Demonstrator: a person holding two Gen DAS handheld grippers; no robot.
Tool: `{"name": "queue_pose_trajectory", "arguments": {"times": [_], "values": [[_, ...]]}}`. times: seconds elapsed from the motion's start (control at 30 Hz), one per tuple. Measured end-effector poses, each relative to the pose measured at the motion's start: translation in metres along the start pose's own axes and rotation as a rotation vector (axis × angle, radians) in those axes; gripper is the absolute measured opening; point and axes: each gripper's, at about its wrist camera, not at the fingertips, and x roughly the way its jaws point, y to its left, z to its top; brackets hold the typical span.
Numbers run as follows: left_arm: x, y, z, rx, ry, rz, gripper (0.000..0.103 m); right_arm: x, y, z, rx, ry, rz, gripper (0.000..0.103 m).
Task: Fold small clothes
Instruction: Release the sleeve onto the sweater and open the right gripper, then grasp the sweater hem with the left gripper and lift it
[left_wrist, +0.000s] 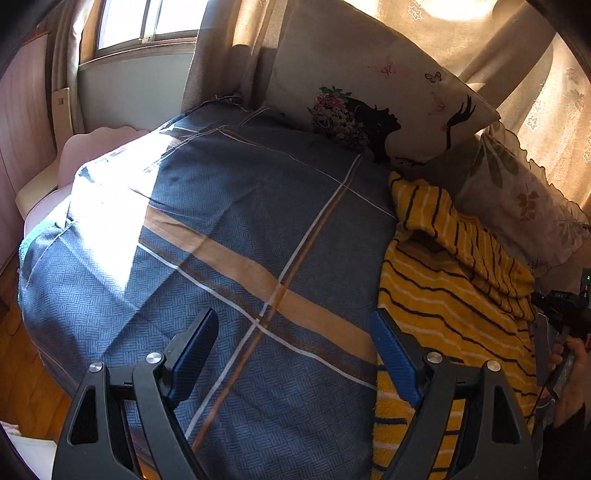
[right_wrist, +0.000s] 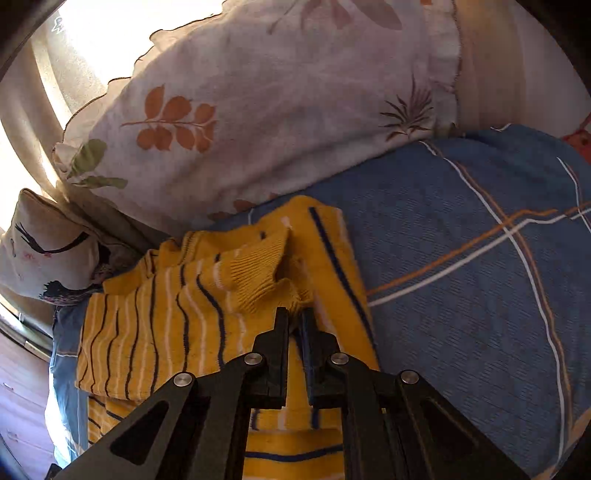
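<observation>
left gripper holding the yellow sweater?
No. The left gripper is open over the blue bedsheet, with the yellow striped sweater beside its right finger.

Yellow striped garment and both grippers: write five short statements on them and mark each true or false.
1. The right gripper is shut on a ribbed edge of the yellow striped garment. True.
2. The left gripper is clamped on the garment. False: its jaws stand wide open over the blue plaid bedsheet, holding nothing.
3. The garment lies on the bedsheet near the leaf-print pillow. True.
4. The garment is plain yellow with no pattern. False: it carries dark and white stripes.
5. The pillow with the woman's silhouette lies on top of the garment. False: it leans at the head of the bed, beyond the garment.
</observation>
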Motion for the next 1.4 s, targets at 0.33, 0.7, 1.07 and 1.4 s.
{"name": "queue_pose_trajectory", "arguments": {"times": [0.33,0.7,1.07,1.4], "values": [[0.037,-0.033,-0.024,0.048,0.143,-0.094,0.083,-0.074,-0.048,-0.055,-0.017,0.036,0.201,0.050],[0.020,-0.048,-0.041,0.094,0.167,-0.185,0.077,-0.216,-0.106,-0.082,-0.137,-0.245,-0.175,0.059],[0.008,-0.050,-0.081,0.082,0.279,-0.331,0.077,-0.209,-0.126,-0.171,0.016,0.052,0.274,0.068],[-0.010,-0.062,-0.105,0.179,0.275,-0.436,0.053,-0.135,-0.073,-0.219,0.011,0.206,0.460,0.068]]}}
